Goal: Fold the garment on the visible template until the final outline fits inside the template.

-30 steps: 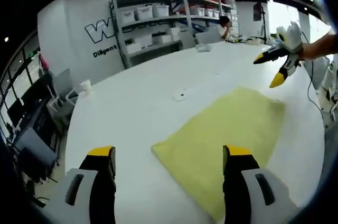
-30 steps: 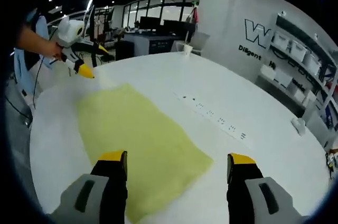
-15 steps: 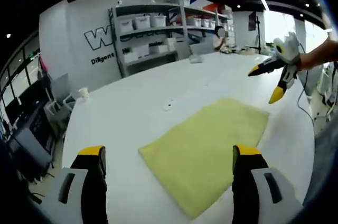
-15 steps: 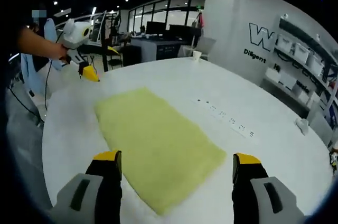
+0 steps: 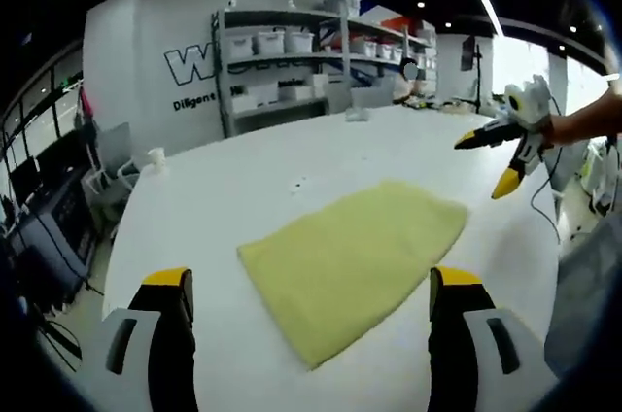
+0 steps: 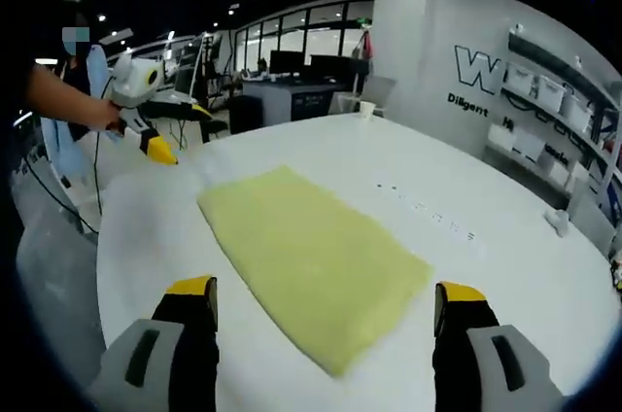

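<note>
— Grippers? Left gripper (image 5: 307, 281) and right gripper (image 6: 326, 288) hover with jaws wide apart, holding nothing.
— Garment? Yellow garment (image 6: 313, 258) lies flat on the white table (image 6: 505, 276), between them.

A large outlined "W" (image 5: 190, 62) stood on the white back wall (image 5: 136, 62), far ahead of the left claw, its remainder cut off by shelving (image 5: 292, 62). Beneath it ran smaller dark lettering (image 6: 467, 104) beginning "Diligent"; nothing further was legible.

Both claws (image 5: 305, 286) (image 6: 330, 295) farther back from the yellow garment (image 5: 352, 258) than before.
</note>
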Available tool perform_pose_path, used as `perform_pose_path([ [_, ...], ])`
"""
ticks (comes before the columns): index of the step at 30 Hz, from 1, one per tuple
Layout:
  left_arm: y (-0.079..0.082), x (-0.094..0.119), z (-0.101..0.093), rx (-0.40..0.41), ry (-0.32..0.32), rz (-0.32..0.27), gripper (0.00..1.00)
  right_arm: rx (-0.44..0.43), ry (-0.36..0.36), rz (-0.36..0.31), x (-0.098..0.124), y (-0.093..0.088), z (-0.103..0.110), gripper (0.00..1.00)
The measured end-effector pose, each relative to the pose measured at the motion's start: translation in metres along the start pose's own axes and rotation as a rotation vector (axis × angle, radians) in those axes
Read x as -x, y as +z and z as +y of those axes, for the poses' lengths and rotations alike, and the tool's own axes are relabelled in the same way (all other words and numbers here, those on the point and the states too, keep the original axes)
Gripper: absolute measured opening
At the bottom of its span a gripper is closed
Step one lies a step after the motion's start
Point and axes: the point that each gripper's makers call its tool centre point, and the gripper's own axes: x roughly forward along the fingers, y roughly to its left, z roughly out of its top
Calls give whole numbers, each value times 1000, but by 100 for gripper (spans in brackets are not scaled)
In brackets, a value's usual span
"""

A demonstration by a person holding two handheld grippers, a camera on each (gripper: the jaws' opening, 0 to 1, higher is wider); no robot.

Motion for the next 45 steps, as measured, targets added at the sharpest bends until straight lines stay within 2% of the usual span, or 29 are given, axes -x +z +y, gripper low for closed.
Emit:
perform_pose_path([
  [9,-12,18,-11,26,6,1,99,-16,-5,-45,15,0,19,96],
  [17,-35,32,-19,22,2,28,99,-25,-11,-43,29,-17,32,98],
  [22,-46,39,-31,37,-5,32,99,-46,-16,-47,37,-26,42,99],
  [30,-51,48,-46,61,-3,9,99,-54,-33,-64,50,-33,59,99],
  [33,-55,51,-51,96,5,1,98,-61,-46,-78,54,-35,66,99],
  [40,-70,59,-64,40,5,22,98,-85,-57,-86,60,-43,79,99],
  [45,-75,62,-73,48,12,24,98,-127,-94,-91,64,-52,82,99],
])
